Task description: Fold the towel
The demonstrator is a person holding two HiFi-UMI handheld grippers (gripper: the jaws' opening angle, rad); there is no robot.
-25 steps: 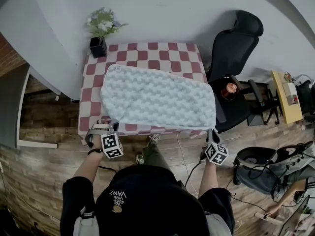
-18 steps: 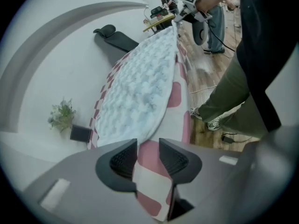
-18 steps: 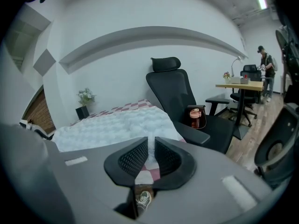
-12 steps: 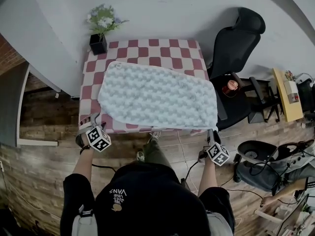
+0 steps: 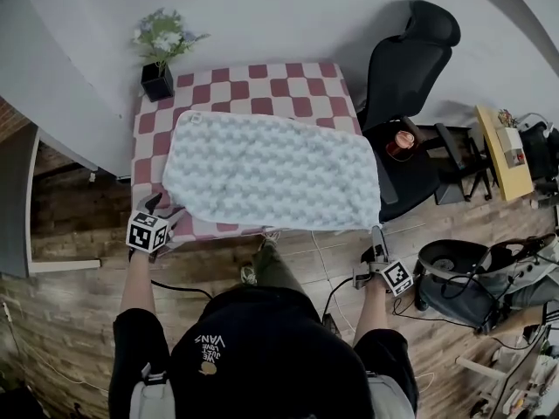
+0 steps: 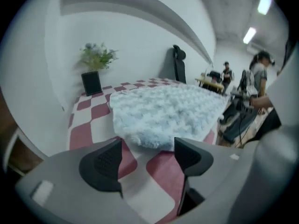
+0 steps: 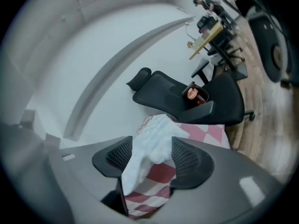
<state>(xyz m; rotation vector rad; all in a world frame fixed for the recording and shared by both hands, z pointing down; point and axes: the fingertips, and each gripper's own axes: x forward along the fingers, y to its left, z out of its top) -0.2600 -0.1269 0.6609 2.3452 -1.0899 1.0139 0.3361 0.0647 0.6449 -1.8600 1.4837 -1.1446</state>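
As the towel [image 5: 271, 168] lies spread, checkered table [image 5: 262, 78] shows beyond it.

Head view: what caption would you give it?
Person stands before a fluffy towel spread over a checkered table.

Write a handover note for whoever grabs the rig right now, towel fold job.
Towel: spread flat on the checkered table, with its near right corner hanging over the edge.
Left gripper: open, jaws have just been opening. The near left corner lies just ahead of them, not gripped.
Right gripper: open, jaws have just been opening. The overhanging corner sits between them, not pinched.
Done: towel laid out; no fold shows.
Left: grip the corners and make the folds.
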